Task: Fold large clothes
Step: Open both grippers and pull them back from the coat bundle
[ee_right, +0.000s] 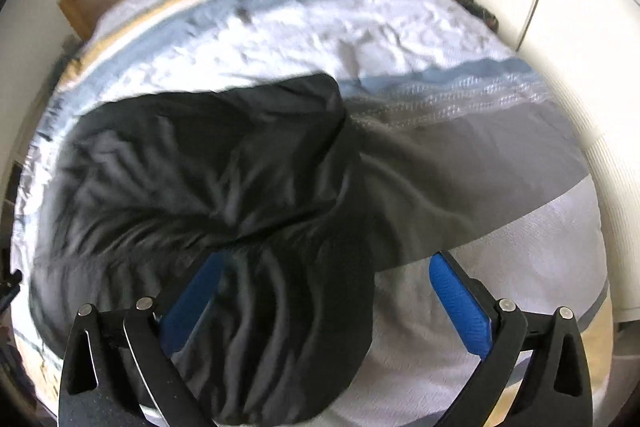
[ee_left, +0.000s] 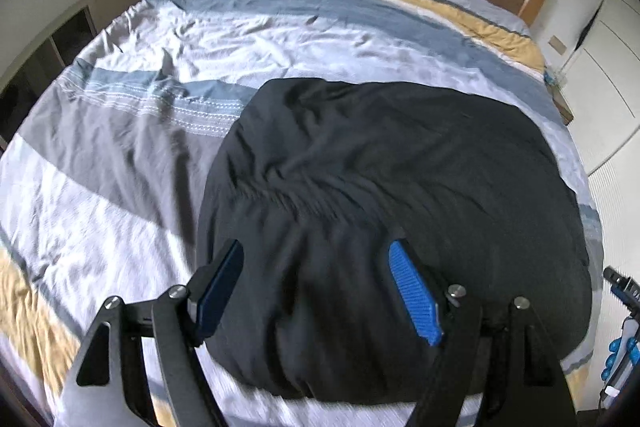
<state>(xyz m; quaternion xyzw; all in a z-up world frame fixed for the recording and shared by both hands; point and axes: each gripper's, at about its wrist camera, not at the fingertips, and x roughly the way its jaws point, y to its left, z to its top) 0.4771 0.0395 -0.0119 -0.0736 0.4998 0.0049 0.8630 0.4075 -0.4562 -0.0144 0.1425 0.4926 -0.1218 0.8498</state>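
Currently both tongs gape, gripping nothing: crumpled black fabric garment [ee_left: 380, 195] lies below and ahead of left gripper [ee_left: 316, 291]; right gripper [ee_right: 324, 291] straddles its edge.

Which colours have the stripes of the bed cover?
The bed cover has white, blue, grey and yellow stripes; the left wrist view shows them best.

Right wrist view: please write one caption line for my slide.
Open right gripper above a rumpled black garment lying on a striped duvet, nothing gripped between its blue pads.
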